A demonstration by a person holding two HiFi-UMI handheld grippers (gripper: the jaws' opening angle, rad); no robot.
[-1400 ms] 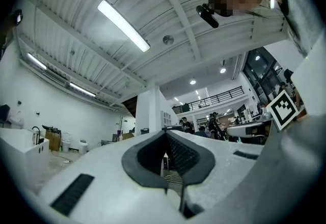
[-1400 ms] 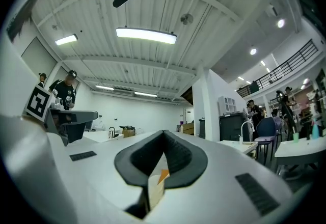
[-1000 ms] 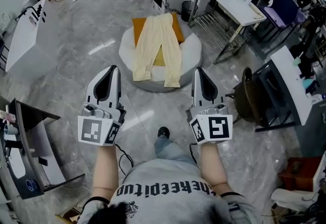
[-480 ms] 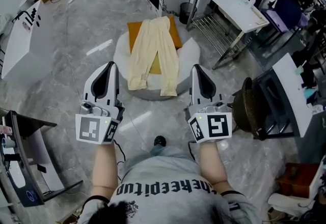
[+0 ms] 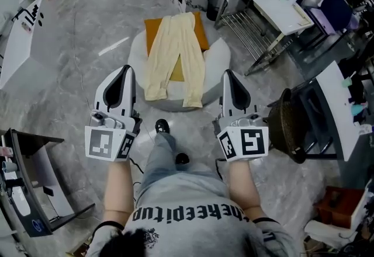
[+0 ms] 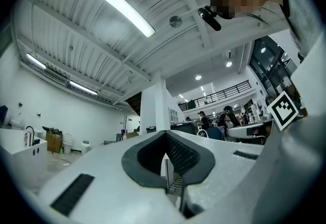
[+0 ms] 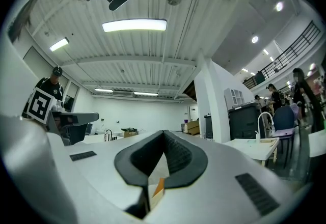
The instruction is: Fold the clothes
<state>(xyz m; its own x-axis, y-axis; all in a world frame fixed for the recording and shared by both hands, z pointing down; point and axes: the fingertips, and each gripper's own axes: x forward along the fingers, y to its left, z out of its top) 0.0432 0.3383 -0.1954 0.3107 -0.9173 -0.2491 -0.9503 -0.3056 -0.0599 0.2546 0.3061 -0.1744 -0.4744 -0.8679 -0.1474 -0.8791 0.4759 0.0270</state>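
- Hovering short of the pale yellow cloth trousers [image 5: 175, 57] draped on the round white pouffe [image 5: 219, 62], your left gripper [image 5: 124, 70] and right gripper [image 5: 228, 74] are carrying nothing, jaws pressed together.
- Arriving unopened, you are risking shoving the overhanging cuffs off.

Head view: trousers [image 5: 175, 57] cover the middle of the cushion [image 5: 153, 31] and much of the pouf [image 5: 217, 60]. The person [image 5: 187, 215] is cut off by the lower edge, a white table [image 5: 17, 40] by the left edge. Right gripper view: the body of the right gripper [image 7: 163, 134] blocks the lower half. An orange-and-pale sliver in its jaw slit is too small to identify.
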